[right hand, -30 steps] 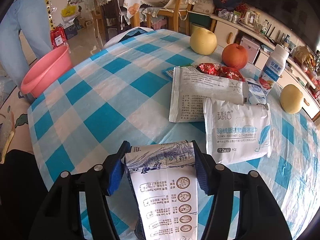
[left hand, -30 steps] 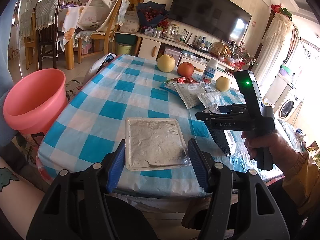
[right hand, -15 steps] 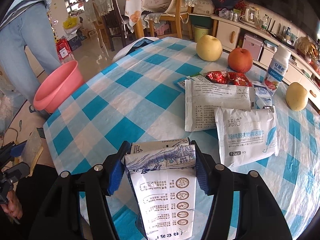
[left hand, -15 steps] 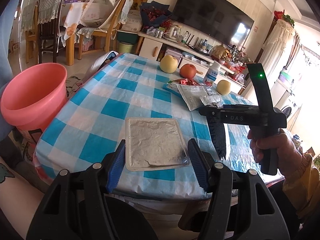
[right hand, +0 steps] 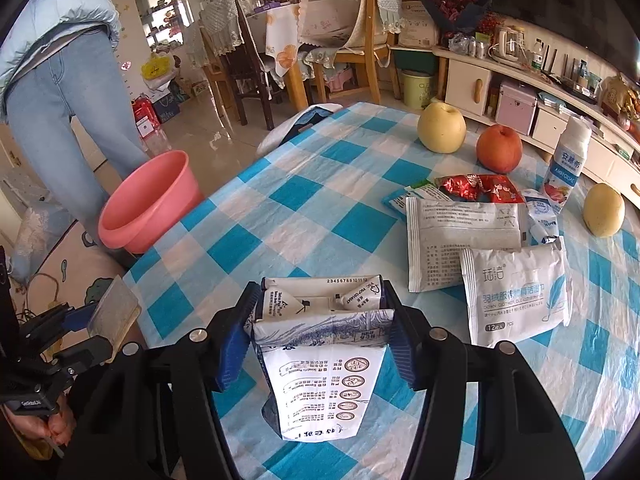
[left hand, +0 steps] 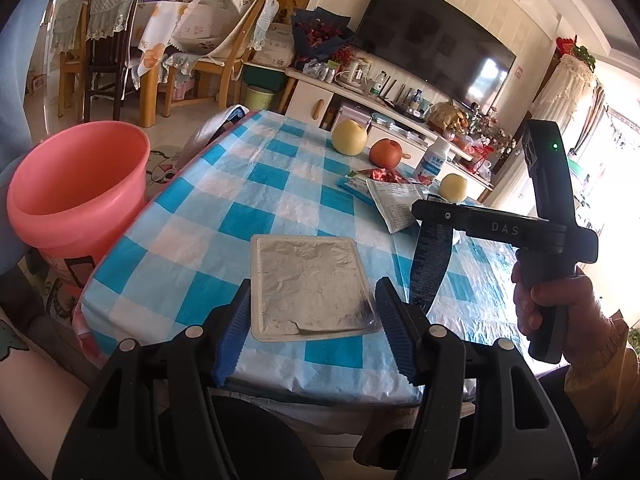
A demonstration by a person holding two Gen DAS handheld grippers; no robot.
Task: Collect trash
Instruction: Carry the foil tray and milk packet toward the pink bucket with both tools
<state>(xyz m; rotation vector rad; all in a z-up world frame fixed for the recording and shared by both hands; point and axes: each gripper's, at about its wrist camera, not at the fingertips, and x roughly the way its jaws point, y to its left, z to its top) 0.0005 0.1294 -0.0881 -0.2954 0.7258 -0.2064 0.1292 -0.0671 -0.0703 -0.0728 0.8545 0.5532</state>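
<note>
Two grippers hold trash: left gripper point(left hand: 314, 330) pinches a flat silver foil packet point(left hand: 308, 280); right gripper point(right hand: 320, 334) squeezes a white printed carton point(right hand: 320, 364).

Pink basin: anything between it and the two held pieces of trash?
Nothing visible. The left gripper holds the foil pack, the right gripper the flattened carton; toward the pink basin lies only bare checkered tablecloth.

You see a blue-and-white checked tablecloth point(right hand: 304, 200), a pink basin point(left hand: 76, 184), a silver foil packet point(left hand: 308, 280), a red apple point(right hand: 499, 148), yellow pears point(right hand: 441, 128) and blue gripper pads point(left hand: 234, 328).
</note>
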